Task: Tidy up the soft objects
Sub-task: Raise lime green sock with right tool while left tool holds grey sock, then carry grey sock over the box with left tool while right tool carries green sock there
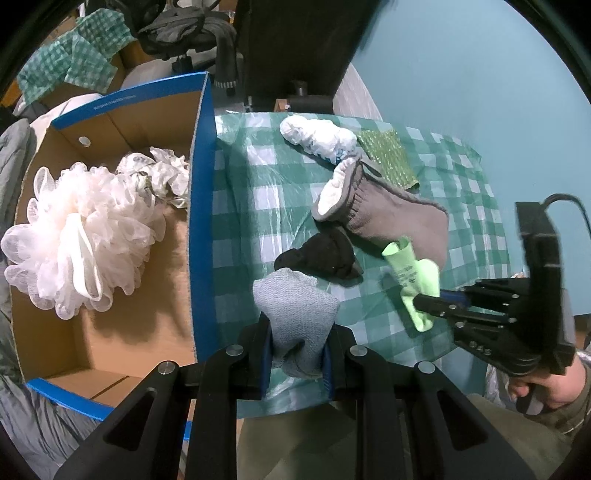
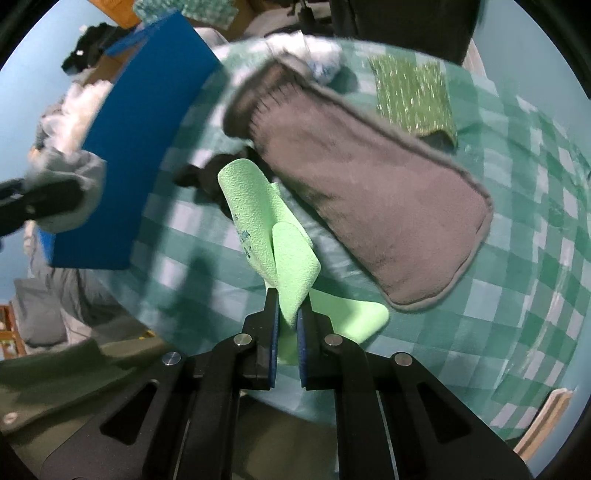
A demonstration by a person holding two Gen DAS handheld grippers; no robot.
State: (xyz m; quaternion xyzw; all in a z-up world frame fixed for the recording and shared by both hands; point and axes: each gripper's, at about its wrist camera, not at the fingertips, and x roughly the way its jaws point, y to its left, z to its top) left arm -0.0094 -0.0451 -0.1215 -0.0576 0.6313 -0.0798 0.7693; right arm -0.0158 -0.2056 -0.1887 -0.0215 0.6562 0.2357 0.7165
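My left gripper [image 1: 297, 343] is shut on a light grey knitted cloth [image 1: 295, 306], held above the table's near edge beside the cardboard box [image 1: 201, 192]. My right gripper [image 2: 287, 317] is shut on a light green foam sheet [image 2: 258, 218], lifted just over the table; it also shows in the left wrist view [image 1: 424, 301]. A grey mitt [image 2: 354, 192], a black cloth [image 1: 325, 254], a white plastic bundle [image 1: 317, 136] and a green glitter sponge [image 2: 413, 96] lie on the checked tablecloth [image 1: 258, 184]. A white bath pouf [image 1: 77, 236] and crumpled plastic [image 1: 162, 173] lie in the box.
The box's blue wall [image 2: 147, 147] stands along the table's left edge. Grey bedding [image 1: 14, 166] lies left of the box. A black chair [image 1: 184, 29] and checked cloths [image 1: 74, 59] are behind. A teal wall [image 1: 461, 74] is to the right.
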